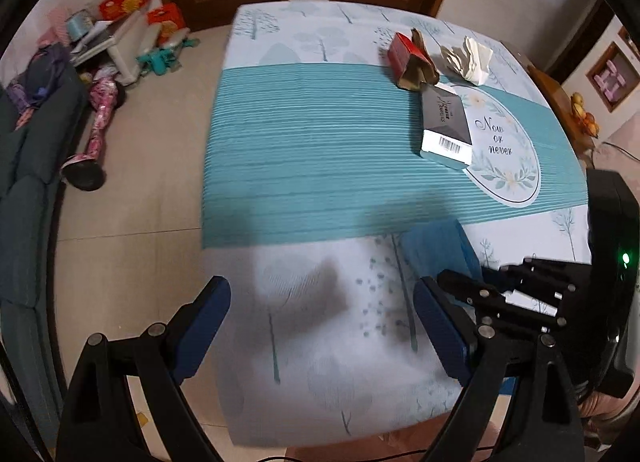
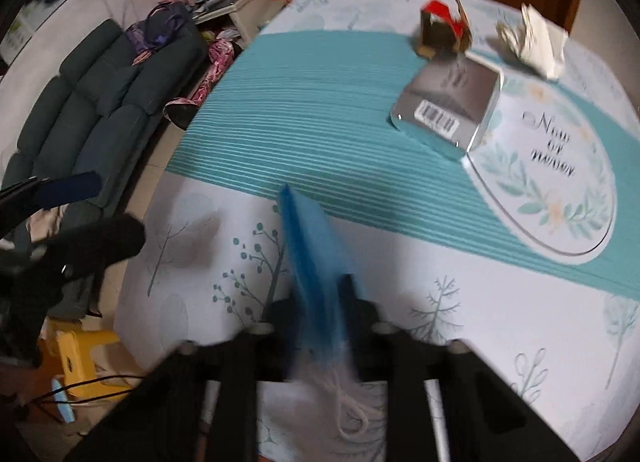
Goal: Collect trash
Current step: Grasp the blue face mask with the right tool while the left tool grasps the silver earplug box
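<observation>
Right wrist view: the right tongs (image 2: 320,302) are clenched on a flat blue paper bag (image 2: 308,246) with white cord handles, above the surface (image 2: 500,326). The left tongs (image 1: 320,310) stand released and hold nothing. Farther off lie a grey barcoded box (image 1: 446,126), a torn red carton (image 1: 408,58) and crumpled white paper (image 1: 468,56).

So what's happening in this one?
A person is clearing trash off a table using two handheld grippers. The right gripper is shut on a blue paper bag with a white cord handle. The left gripper hangs open over the near edge, holding nothing. A grey box, a torn red carton and crumpled white paper lie uncollected at the far side.
</observation>
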The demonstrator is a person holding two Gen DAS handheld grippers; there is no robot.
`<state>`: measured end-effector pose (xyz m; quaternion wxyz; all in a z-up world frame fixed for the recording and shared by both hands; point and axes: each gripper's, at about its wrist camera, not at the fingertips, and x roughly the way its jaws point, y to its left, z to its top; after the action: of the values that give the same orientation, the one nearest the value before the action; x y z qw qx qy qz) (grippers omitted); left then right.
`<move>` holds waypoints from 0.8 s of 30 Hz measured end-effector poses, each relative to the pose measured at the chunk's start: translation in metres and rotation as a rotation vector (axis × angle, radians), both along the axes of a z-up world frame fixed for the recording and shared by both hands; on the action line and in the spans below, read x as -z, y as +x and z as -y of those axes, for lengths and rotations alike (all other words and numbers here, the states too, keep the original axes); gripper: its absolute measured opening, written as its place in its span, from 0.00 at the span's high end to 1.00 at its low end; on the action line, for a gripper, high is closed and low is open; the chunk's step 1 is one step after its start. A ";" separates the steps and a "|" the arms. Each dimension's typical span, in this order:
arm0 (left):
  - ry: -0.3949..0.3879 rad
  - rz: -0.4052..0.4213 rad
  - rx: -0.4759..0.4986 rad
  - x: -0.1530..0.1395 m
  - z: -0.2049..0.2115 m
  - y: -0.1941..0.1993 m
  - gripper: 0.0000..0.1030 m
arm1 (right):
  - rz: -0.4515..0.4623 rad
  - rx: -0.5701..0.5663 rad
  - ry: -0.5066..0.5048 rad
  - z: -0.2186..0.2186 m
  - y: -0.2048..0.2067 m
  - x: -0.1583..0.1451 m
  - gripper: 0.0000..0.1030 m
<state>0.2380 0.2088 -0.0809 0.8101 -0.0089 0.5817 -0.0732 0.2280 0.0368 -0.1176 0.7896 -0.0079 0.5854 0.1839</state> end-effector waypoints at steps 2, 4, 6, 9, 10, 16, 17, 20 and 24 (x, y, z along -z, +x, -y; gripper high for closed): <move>-0.005 -0.008 0.029 0.002 0.005 0.012 0.11 | 0.003 0.030 0.019 0.006 0.002 -0.001 0.92; -0.010 -0.004 0.058 0.002 0.013 0.026 0.11 | 0.005 0.063 0.036 0.013 0.005 -0.003 0.94; -0.013 0.003 0.080 0.001 0.020 0.037 0.11 | 0.011 0.116 0.067 0.025 0.007 -0.007 0.96; -0.043 -0.005 0.108 0.000 0.032 0.056 0.11 | 0.032 0.198 0.088 0.043 0.011 -0.015 0.96; -0.058 -0.016 0.120 0.001 0.036 0.062 0.11 | 0.043 0.224 0.087 0.049 0.012 -0.017 0.96; -0.089 -0.061 0.178 0.003 0.066 0.099 0.11 | 0.120 0.416 0.067 0.094 0.027 -0.036 0.96; -0.093 -0.070 0.179 0.005 0.071 0.106 0.11 | 0.132 0.449 0.057 0.103 0.029 -0.038 0.96; -0.111 -0.099 0.181 0.011 0.085 0.124 0.11 | 0.151 0.513 0.037 0.119 0.037 -0.042 0.96; -0.093 -0.107 0.196 0.021 0.109 0.145 0.11 | 0.166 0.570 0.031 0.134 0.049 -0.044 0.96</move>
<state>0.3830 0.0993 -0.1016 0.7655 0.0067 0.6181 -0.1785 0.2766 -0.0968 -0.0738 0.8546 0.1538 0.4945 -0.0377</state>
